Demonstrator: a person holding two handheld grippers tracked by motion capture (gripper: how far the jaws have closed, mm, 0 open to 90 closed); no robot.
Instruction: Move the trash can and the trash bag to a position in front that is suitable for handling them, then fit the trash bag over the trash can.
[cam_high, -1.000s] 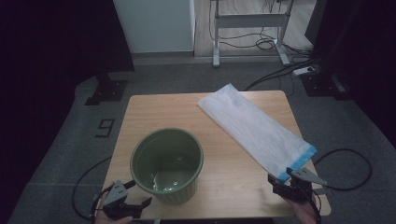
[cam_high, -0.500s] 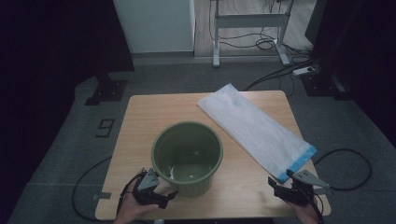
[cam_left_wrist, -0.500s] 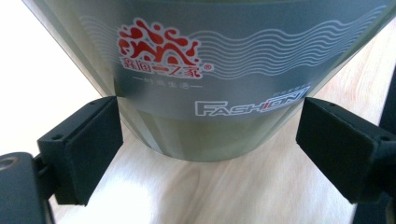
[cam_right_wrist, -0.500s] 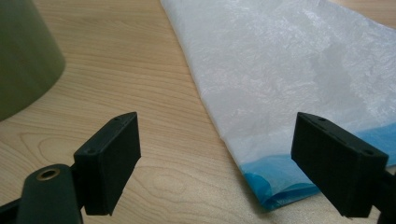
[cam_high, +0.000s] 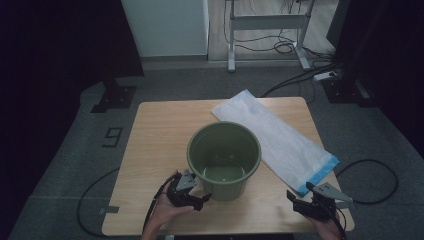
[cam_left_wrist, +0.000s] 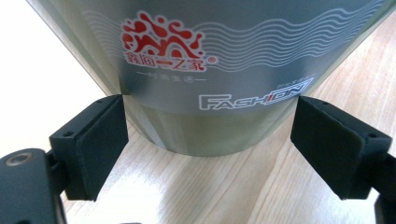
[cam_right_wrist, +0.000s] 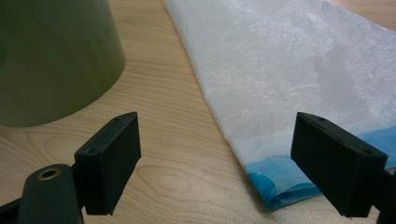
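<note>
The green bucket (cam_high: 224, 159) has slid rightward to mid-table, pushed by the left gripper (cam_high: 192, 196), whose jaws gape around its base. It looks light, stiff and slick; grip the rim. The right gripper (cam_high: 311, 200) hangs open before the white bag (cam_high: 280, 140).

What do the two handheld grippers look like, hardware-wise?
Both are black. The left gripper and the right gripper each carry a grey three-cornered plate on top and trail a black cable. In the gripper views, each has two blocky black jaws with flat pads and small screw holes, and a brass-coloured insert shows at the lower left. The forearms are bare, with no sleeves in sight.
</note>
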